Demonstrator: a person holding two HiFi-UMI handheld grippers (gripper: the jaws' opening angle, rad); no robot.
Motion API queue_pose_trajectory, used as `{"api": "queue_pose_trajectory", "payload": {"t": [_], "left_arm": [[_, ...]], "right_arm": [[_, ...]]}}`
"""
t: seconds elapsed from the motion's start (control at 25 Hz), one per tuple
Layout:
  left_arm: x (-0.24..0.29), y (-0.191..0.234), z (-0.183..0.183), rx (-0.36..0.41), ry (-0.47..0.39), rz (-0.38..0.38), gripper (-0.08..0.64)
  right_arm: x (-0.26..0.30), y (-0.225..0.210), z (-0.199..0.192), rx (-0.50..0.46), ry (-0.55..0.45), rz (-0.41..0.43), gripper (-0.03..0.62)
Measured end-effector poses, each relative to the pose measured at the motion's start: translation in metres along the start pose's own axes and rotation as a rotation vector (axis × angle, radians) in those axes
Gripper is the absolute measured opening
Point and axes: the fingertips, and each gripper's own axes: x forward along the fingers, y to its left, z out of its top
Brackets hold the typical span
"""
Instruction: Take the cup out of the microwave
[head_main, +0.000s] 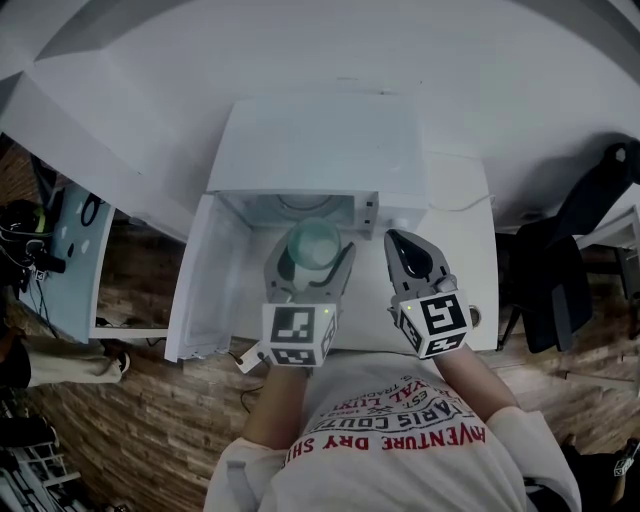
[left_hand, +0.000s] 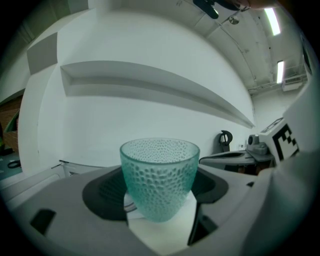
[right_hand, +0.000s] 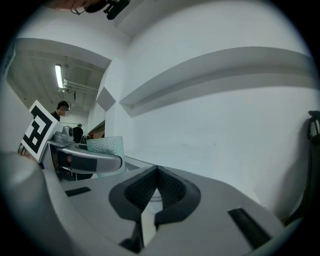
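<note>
A dimpled turquoise glass cup (head_main: 315, 243) sits upright between the jaws of my left gripper (head_main: 311, 268), which is shut on it just in front of the open white microwave (head_main: 320, 140). In the left gripper view the cup (left_hand: 159, 176) fills the middle, held upright between the grey jaws. My right gripper (head_main: 412, 257) hangs beside it to the right, over the white table, with its jaws together and nothing in them. From the right gripper view the cup (right_hand: 106, 146) shows at the left behind the left gripper's jaw (right_hand: 95, 162).
The microwave door (head_main: 205, 285) hangs open to the left of my left gripper. The white table (head_main: 470, 240) runs right of the microwave. A dark chair (head_main: 575, 240) stands at the far right, a shelf unit (head_main: 75, 260) at the left over wooden floor.
</note>
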Motion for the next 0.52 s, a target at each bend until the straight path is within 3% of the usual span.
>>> {"api": "queue_pose_trajectory", "payload": {"t": [0.52], "left_arm": [[0.010,0.001,-0.011,-0.009,0.031,-0.016,0.376]], "right_arm": [[0.008,-0.006,-0.012,0.005,0.039,-0.033,0.012]]}}
